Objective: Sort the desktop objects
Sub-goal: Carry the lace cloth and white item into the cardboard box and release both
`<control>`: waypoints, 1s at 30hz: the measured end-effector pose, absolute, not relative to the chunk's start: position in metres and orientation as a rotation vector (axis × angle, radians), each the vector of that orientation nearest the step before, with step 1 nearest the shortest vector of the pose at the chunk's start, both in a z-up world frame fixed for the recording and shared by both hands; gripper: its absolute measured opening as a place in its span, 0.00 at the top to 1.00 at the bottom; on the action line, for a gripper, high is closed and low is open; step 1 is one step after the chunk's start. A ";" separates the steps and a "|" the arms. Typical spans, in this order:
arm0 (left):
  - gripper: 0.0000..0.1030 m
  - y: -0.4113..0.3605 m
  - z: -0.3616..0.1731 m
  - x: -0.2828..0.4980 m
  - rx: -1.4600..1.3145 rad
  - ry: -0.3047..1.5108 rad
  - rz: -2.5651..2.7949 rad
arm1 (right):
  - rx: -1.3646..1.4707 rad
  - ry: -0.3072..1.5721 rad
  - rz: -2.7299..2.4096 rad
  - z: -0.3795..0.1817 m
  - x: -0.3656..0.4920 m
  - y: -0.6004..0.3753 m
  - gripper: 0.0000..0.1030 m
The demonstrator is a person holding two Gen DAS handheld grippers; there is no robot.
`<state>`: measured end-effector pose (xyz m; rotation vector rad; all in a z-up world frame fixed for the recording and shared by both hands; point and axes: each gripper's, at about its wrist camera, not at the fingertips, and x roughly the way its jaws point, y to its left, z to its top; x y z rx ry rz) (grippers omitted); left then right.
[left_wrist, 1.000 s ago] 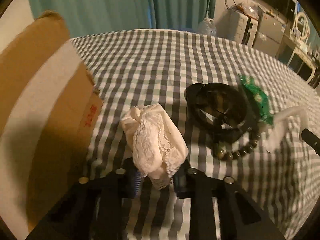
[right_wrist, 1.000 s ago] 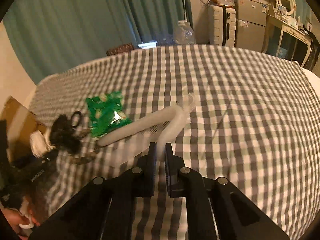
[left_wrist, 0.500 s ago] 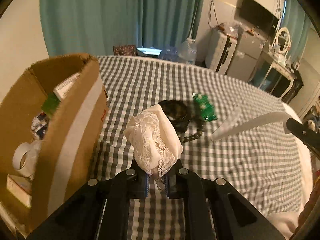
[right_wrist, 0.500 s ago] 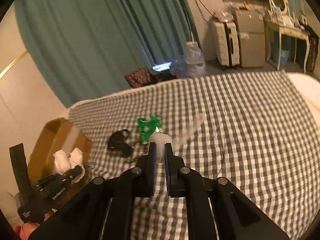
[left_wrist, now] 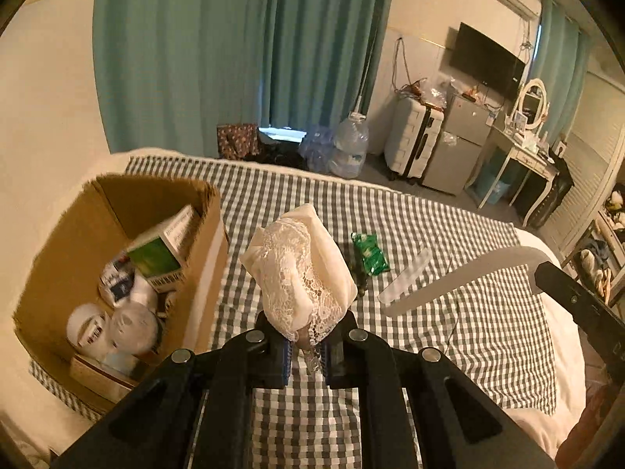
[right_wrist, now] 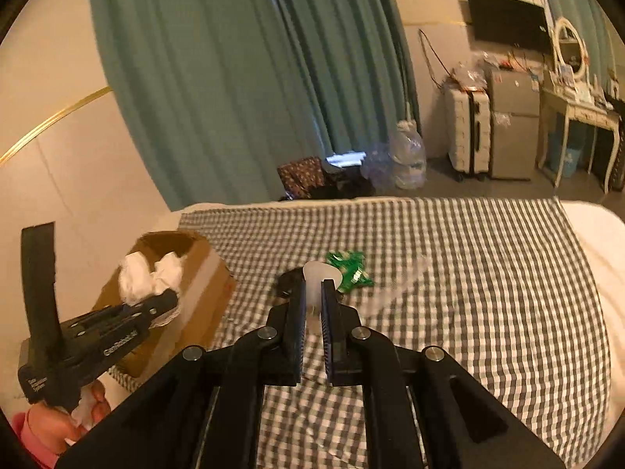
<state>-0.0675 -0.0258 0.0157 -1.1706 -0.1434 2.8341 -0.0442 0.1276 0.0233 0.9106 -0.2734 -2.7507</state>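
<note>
- Gripping a bundle of lace cloth (left_wrist: 299, 269), the left gripper (left_wrist: 304, 346) holds it upright, long axis rising away from the jaws, beside the box (left_wrist: 97, 234).
- Clamped in the right gripper (right_wrist: 312, 308), a pale stick (left_wrist: 461, 281) points straight out along the fingers.
- Both grippers are higher than a second ago; the left jaws have just been closing on the cloth.
- Below, a green packet (left_wrist: 369, 254) lies on the checked cloth (left_wrist: 449, 351).
- Beyond hang teal curtains (left_wrist: 234, 47).

We count one open brown cardboard box (left_wrist: 203, 242), one green foil snack packet (left_wrist: 369, 254), one cream lace cloth bundle (left_wrist: 299, 269) and two black two-finger grippers (left_wrist: 304, 346) (right_wrist: 311, 305).
</note>
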 end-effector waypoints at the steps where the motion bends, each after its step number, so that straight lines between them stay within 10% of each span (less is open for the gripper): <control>1: 0.89 -0.029 0.023 -0.069 -1.164 -0.136 2.836 | 0.898 -0.262 -2.748 0.029 -0.044 0.121 0.93; 30: 0.89 -0.204 0.035 -0.076 -1.247 -0.132 3.004 | 0.879 -0.019 -2.432 0.048 -0.089 -0.118 0.90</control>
